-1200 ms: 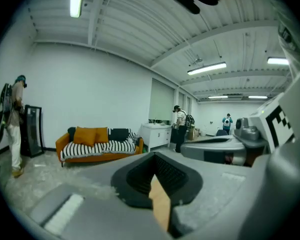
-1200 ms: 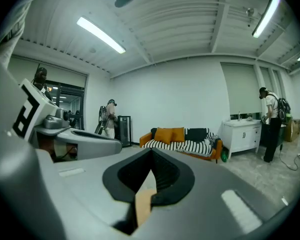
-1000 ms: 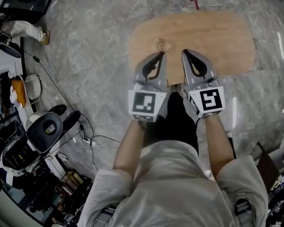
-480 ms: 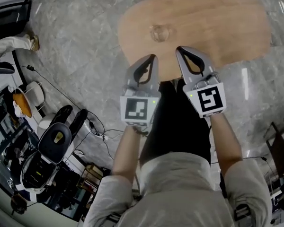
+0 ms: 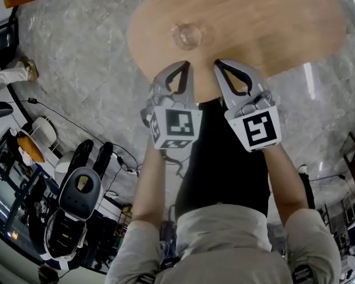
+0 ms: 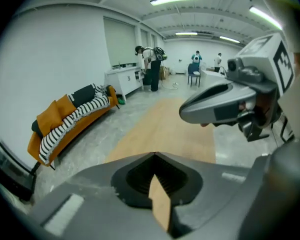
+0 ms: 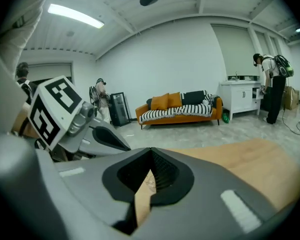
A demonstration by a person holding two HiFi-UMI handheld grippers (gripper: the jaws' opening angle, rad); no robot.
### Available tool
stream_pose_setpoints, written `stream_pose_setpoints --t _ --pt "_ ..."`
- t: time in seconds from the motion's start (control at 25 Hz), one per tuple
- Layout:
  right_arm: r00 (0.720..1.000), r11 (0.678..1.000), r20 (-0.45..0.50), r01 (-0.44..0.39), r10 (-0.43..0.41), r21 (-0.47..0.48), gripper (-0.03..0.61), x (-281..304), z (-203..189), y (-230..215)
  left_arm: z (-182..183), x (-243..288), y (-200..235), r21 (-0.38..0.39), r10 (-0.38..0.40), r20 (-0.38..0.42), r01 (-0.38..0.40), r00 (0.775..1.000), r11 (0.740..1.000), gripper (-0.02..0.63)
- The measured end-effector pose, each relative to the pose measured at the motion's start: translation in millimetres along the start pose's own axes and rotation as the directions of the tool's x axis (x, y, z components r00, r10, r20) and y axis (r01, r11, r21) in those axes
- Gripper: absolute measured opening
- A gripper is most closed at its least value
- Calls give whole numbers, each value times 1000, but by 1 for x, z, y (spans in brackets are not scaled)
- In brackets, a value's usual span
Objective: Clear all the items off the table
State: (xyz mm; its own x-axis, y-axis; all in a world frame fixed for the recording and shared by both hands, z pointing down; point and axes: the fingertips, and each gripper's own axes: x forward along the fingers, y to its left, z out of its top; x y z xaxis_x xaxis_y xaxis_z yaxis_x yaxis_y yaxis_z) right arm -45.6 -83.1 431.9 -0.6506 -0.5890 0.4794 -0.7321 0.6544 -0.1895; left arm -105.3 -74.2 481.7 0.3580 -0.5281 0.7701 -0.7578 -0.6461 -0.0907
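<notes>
A clear glass (image 5: pixel 189 35) stands on the oval wooden table (image 5: pixel 272 22), near its front left edge. Both grippers hover side by side over the table's near edge, just short of the glass. My left gripper (image 5: pixel 186 65) is shut with nothing in it, its tips pointing at the glass. My right gripper (image 5: pixel 219 64) is shut and empty too. In the left gripper view the jaws (image 6: pixel 154 155) meet over the table (image 6: pixel 165 129), and the right gripper (image 6: pixel 225 104) shows at the right. In the right gripper view, part of the glass (image 7: pixel 149 184) shows through the slit below the jaw tips (image 7: pixel 151 150).
The table stands on a grey marble floor (image 5: pixel 83 58). A black and white machine (image 5: pixel 77 191) and cables (image 5: pixel 115 152) lie at the lower left. An orange sofa with a striped cover (image 7: pixel 180 106) stands by the wall. People stand near a white cabinet (image 6: pixel 124 80).
The person has stepped closer to the table. Both grippers have come forward together over its near edge, and the glass now sits just ahead of their tips. Both stayed shut.
</notes>
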Motion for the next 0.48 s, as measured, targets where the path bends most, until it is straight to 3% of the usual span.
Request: stream_pose_setpoints --t 0.24,0.48 --pt "999 997 -33 27 -25 75 5 19 -24 -14 -38 45 10 110 -26 -145 42 989 993 20" --pt "994 988 -43 102 -97 119 5 14 -47 -40 -78 92 6 220 -71 -321 147 945 964 21"
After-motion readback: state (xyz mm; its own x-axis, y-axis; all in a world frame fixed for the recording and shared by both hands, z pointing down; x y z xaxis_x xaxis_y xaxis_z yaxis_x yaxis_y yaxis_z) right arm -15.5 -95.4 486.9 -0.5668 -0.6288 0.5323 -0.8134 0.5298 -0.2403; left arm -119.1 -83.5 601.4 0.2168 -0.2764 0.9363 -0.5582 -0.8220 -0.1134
